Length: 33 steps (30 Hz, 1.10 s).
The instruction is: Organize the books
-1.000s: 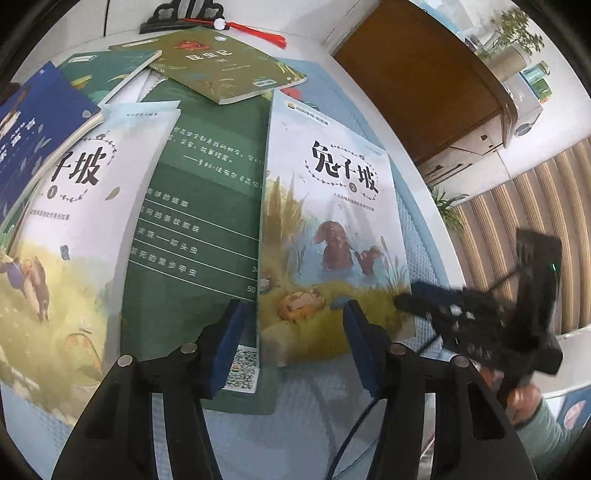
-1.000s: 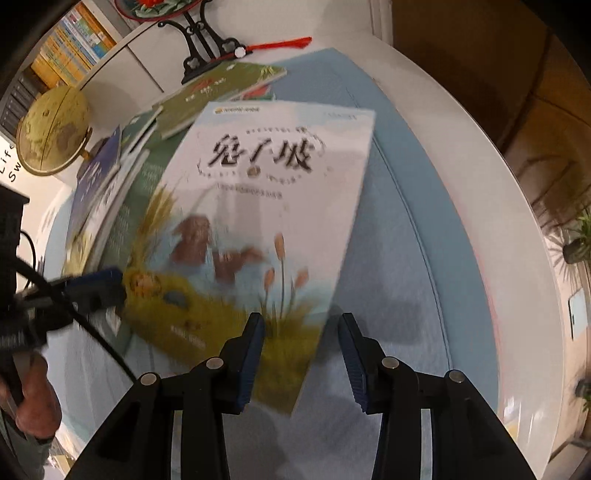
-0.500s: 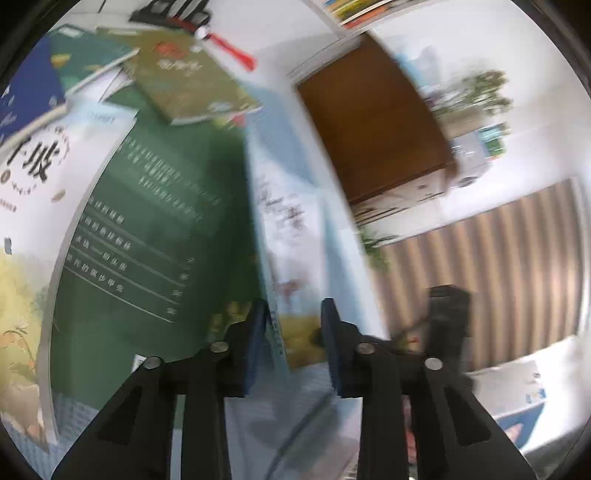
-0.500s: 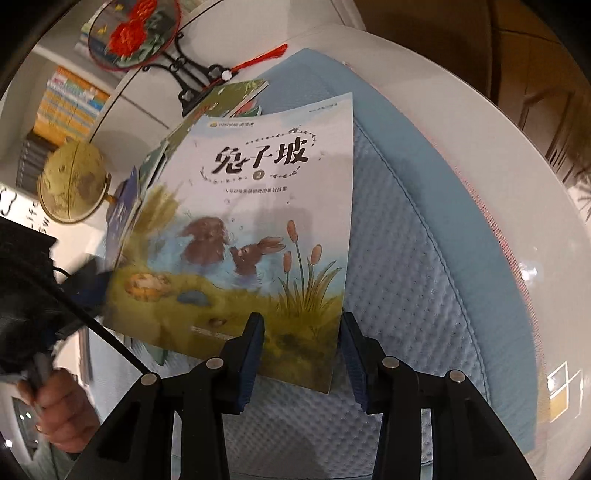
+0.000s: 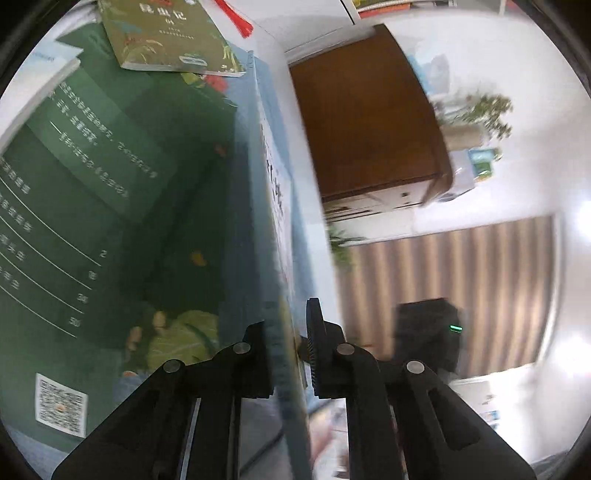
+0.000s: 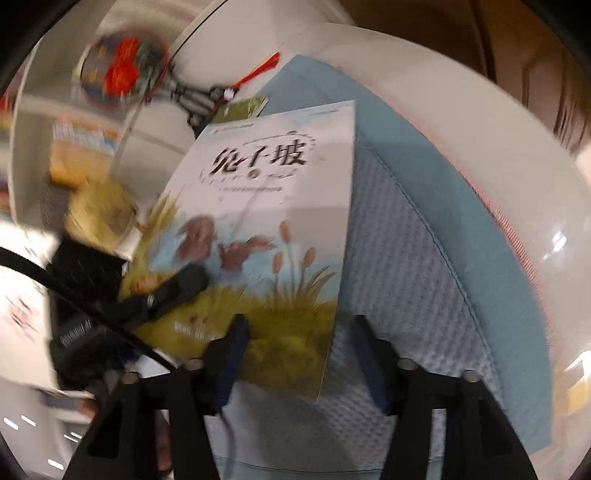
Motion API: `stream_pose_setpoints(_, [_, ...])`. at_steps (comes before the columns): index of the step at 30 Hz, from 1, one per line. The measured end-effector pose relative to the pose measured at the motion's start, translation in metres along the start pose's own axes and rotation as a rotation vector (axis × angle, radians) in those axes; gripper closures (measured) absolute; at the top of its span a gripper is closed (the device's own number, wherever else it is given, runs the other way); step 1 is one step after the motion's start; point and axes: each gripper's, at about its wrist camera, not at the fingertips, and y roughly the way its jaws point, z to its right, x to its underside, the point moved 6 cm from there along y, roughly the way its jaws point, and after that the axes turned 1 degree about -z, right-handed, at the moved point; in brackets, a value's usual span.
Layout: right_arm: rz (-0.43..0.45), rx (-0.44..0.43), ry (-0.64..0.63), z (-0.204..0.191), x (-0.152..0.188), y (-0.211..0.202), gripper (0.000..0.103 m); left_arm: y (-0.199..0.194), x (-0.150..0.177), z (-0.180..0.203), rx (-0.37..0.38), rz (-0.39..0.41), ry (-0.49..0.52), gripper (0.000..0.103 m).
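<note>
The rabbit picture book stands lifted off the blue mat, its cover facing my right wrist view. In the left wrist view the same book runs edge-on up the middle. My left gripper is shut on its lower edge, one pad on each side. One left finger shows pressed on the cover's lower left. My right gripper is opening; the book's lower right corner sits between its jaws, and the pads stand clear of it. The right gripper's black body shows behind the book.
A green book lies flat on the left, an olive book beyond it. A round fan on a stand and a globe stand at the back. The white table rim curves right; a brown cabinet is beyond.
The rabbit book has tipped from lying flat to standing up on edge. My left jaws closed onto it. My right jaws spread wider around its corner.
</note>
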Motion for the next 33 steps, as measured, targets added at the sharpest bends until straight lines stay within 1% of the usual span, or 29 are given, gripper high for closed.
stream_pose_setpoints(3, [-0.011, -0.191, 0.14, 0.01, -0.008, 0.008, 0.044, 0.002, -0.001, -0.001, 0.044, -0.001, -0.047, 0.093])
stream_pose_setpoints(4, [-0.006, -0.258, 0.18, 0.009, -0.011, 0.013, 0.046, 0.005, 0.0, -0.003, 0.051, -0.002, -0.065, 0.093])
stream_pose_setpoints(5, [-0.003, -0.297, 0.206, 0.009, -0.012, 0.017, 0.058, 0.006, 0.002, -0.006, 0.038, -0.005, -0.071, 0.093])
stream_pose_setpoints(6, [-0.004, -0.338, 0.221, 0.007, -0.013, 0.02, 0.066, 0.005, 0.006, -0.009, 0.025, -0.007, -0.068, 0.093])
stream_pose_setpoints(7, [-0.013, -0.358, 0.221, 0.003, -0.013, 0.023, 0.074, 0.005, 0.008, -0.012, -0.016, -0.011, -0.061, 0.092])
stream_pose_setpoints(8, [-0.007, -0.338, 0.204, 0.0, -0.011, 0.022, 0.079, 0.004, 0.006, -0.013, -0.055, -0.018, -0.055, 0.092])
stream_pose_setpoints(10, [0.013, -0.239, 0.115, -0.011, -0.009, 0.021, 0.087, 0.0, 0.011, -0.017, -0.143, -0.033, -0.022, 0.088])
stream_pose_setpoints(11, [0.019, -0.173, 0.059, -0.018, -0.007, 0.02, 0.087, 0.0, 0.012, -0.016, -0.175, -0.035, -0.001, 0.087])
stream_pose_setpoints(12, [0.028, -0.101, -0.005, -0.027, -0.005, 0.021, 0.087, -0.001, 0.015, -0.013, -0.218, -0.034, 0.027, 0.083])
stream_pose_setpoints(13, [0.037, -0.031, -0.071, -0.036, -0.001, 0.02, 0.087, -0.002, 0.017, -0.009, -0.279, -0.031, 0.071, 0.08])
stream_pose_setpoints(14, [0.048, 0.028, -0.132, -0.043, 0.003, 0.019, 0.087, -0.003, 0.019, -0.006, -0.315, -0.027, 0.1, 0.078])
stream_pose_setpoints(16, [0.075, 0.141, -0.254, -0.06, 0.013, 0.016, 0.087, -0.011, 0.025, 0.0, -0.393, -0.01, 0.165, 0.074])
stream_pose_setpoints(17, [0.083, 0.164, -0.282, -0.066, 0.016, 0.015, 0.087, -0.016, 0.027, 0.005, -0.422, -0.001, 0.203, 0.074])
stream_pose_setpoints(19, [0.086, 0.181, -0.322, -0.075, 0.022, 0.014, 0.087, -0.028, 0.033, 0.013, -0.467, 0.02, 0.266, 0.074])
stream_pose_setpoints(21, [0.093, 0.2, -0.373, -0.09, 0.029, 0.013, 0.087, -0.041, 0.038, 0.019, -0.492, 0.04, 0.322, 0.074])
stream_pose_setpoints(23, [0.105, 0.216, -0.422, -0.105, 0.038, 0.009, 0.087, -0.056, 0.043, 0.025, -0.499, 0.062, 0.363, 0.075])
stream_pose_setpoints(24, [0.112, 0.224, -0.447, -0.113, 0.043, 0.008, 0.086, -0.071, 0.047, 0.023, -0.495, 0.076, 0.374, 0.075])
stream_pose_setpoints(26, [0.122, 0.229, -0.494, -0.132, 0.052, 0.006, 0.086, -0.096, 0.053, 0.026, -0.489, 0.109, 0.384, 0.075])
stream_pose_setpoints(29, [0.135, 0.213, -0.561, -0.172, 0.067, 0.008, 0.086, -0.14, 0.061, 0.03, -0.49, 0.172, 0.388, 0.075])
stream_pose_setpoints(31, [0.14, 0.192, -0.604, -0.201, 0.078, 0.012, 0.086, -0.172, 0.062, 0.027, -0.507, 0.218, 0.382, 0.075])
stream_pose_setpoints(33, [0.136, 0.155, -0.65, -0.236, 0.091, 0.023, 0.085, -0.213, 0.067, 0.019, -0.531, 0.276, 0.361, 0.075])
